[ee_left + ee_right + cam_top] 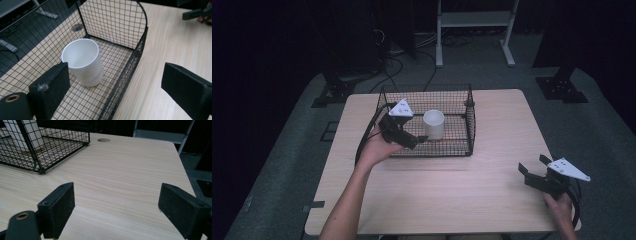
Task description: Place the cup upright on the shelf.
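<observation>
A light wooden table (437, 190) bears a black wire basket (469, 125), with what looks like a round cable hole (103, 140) nearby.

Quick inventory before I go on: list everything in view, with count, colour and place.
paper cup: one, white, upright inside the basket, empty
wire basket: one, black mesh, on the far middle of the table
table: one, light wood grain, round hole near its far edge
metal stand: one, pale grey, on the floor beyond the table
left gripper: one, black, jaws open across the basket's near wall, cup beyond them
right gripper: one, black, jaws open, nothing between them, over the table's near right corner
</observation>
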Tool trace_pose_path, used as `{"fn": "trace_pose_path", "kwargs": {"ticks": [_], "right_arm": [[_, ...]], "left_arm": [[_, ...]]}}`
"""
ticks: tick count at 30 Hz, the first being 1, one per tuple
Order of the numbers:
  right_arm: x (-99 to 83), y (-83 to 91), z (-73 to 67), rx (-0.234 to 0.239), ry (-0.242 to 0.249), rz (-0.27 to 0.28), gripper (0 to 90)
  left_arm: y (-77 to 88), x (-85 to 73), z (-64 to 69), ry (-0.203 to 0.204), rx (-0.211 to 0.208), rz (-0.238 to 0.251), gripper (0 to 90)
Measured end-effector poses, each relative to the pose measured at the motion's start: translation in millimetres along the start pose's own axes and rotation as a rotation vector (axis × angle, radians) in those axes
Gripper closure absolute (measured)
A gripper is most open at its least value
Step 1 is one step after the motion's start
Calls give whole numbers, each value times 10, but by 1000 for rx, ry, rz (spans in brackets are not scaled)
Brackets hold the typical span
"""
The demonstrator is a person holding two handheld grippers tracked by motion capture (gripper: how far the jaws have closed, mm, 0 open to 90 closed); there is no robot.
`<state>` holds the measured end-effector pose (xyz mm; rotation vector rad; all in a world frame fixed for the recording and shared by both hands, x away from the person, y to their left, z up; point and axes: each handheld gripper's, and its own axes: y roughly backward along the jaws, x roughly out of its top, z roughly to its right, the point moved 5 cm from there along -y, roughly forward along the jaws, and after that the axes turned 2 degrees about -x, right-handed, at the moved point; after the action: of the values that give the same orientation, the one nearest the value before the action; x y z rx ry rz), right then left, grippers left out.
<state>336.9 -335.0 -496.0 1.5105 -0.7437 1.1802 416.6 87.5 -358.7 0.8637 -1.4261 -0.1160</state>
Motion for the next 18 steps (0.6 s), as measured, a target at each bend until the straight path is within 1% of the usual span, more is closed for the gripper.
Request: {"fn": "trace_pose_path", "kwargs": {"ticks": [4, 5, 7, 13, 16, 18], "right_arm": [[0, 0, 0, -1, -1, 0, 130], [0, 1, 0, 0, -1, -1, 130], [0, 0, -1, -1, -1, 0, 130], [-1, 1, -2, 0, -1, -1, 130], [-1, 1, -2, 0, -2, -1, 130], [-1, 1, -3, 2, -2, -1, 130]], "left_arm": [[73, -19, 76, -14, 22, 18, 70], [89, -28, 94, -11, 26, 28, 70], [115, -49, 128, -5, 25, 37, 69], [184, -137, 251, -6, 33, 64, 69], [228, -215, 330, -13, 38, 67, 70], [236, -231, 349, -8, 39, 74, 69]]}}
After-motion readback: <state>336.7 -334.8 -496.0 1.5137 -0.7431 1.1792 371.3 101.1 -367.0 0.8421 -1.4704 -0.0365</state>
